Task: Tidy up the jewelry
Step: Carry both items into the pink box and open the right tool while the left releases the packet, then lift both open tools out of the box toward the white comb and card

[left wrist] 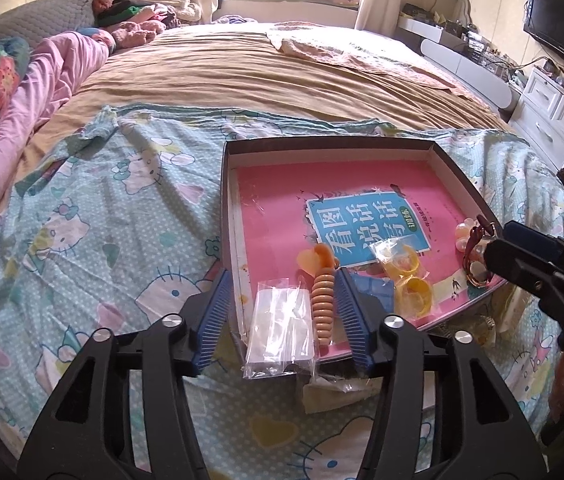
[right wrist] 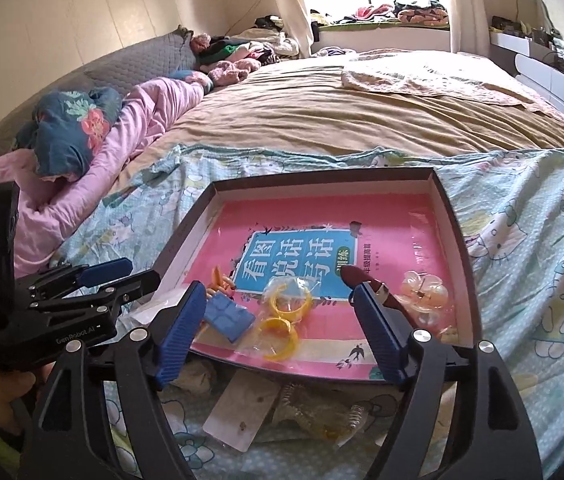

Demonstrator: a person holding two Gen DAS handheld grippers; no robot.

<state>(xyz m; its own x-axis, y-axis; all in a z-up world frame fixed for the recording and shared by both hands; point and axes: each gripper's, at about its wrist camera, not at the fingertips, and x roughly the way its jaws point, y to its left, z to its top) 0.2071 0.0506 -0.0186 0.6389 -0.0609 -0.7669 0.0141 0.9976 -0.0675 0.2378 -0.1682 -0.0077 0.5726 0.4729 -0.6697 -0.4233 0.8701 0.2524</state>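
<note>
A shallow dark box lid [left wrist: 458, 172] [right wrist: 458, 232] lies on the bed with a pink book [left wrist: 282, 192] [right wrist: 402, 216] inside. On the book lie an orange spiral hair tie [left wrist: 323, 300], a clear plastic bag [left wrist: 278, 328], two yellow bangles in plastic [left wrist: 412, 286] [right wrist: 282, 316], a blue box [right wrist: 228, 316], a dark red watch [left wrist: 476, 256] [right wrist: 362, 278] and a peach flower clip [right wrist: 422, 290]. My left gripper [left wrist: 282, 312] is open around the bag and hair tie. My right gripper [right wrist: 278, 336] is open over the bangles, its right finger beside the watch.
The box rests on a Hello Kitty sheet [left wrist: 102, 240] over a brown bedspread [left wrist: 262, 76]. More packets and a card [right wrist: 242, 412] lie on the sheet in front of the box. Pillows and a pink quilt [right wrist: 94, 168] are at left, drawers [left wrist: 554, 120] at right.
</note>
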